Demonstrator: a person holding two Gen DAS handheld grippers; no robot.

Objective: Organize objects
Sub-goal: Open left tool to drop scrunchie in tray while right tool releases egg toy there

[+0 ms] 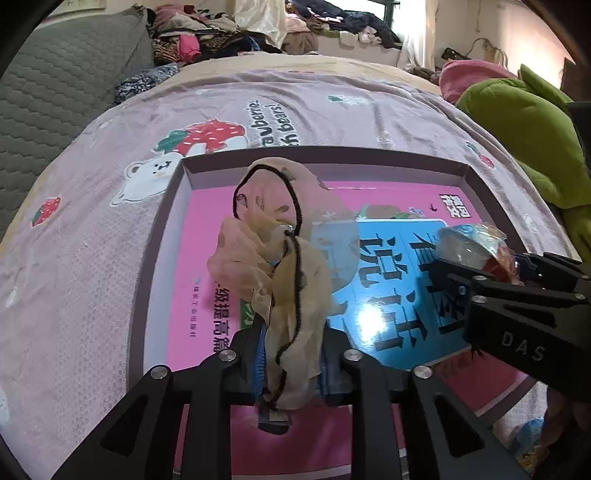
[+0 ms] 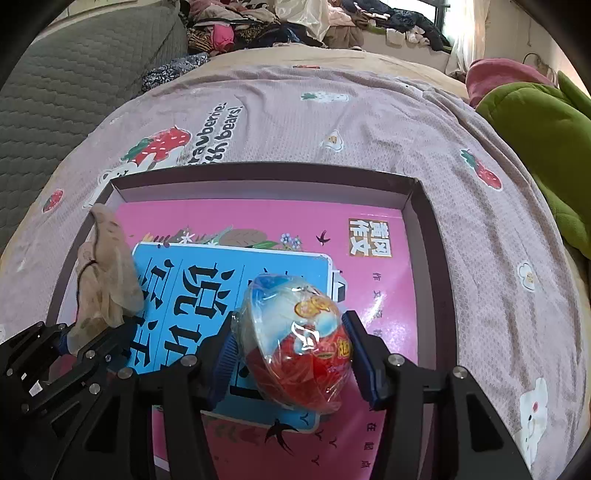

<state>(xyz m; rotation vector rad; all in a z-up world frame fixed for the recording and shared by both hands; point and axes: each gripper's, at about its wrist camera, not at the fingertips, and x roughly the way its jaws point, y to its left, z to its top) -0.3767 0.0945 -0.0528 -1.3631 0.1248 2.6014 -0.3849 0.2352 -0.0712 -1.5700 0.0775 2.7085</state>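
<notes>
Left gripper [image 1: 291, 369] – jaws close together, pinching a beige sheer stocking [image 1: 284, 266] with dark trim, bunched and sticking up over the box [image 1: 177, 192]. Right gripper [image 2: 295, 354] – jaws part-spread, clamped on a wrapped egg toy [image 2: 299, 336]. Both hang over the pink book [image 2: 373, 288] lying inside the box, on the strawberry-print blanket [image 2: 369, 122].

Daylight from the window [image 1: 373, 14] lights both views brightly, glare whitens the glossy book cover [image 1: 376, 317], and fisheye edges bend and darken.
</notes>
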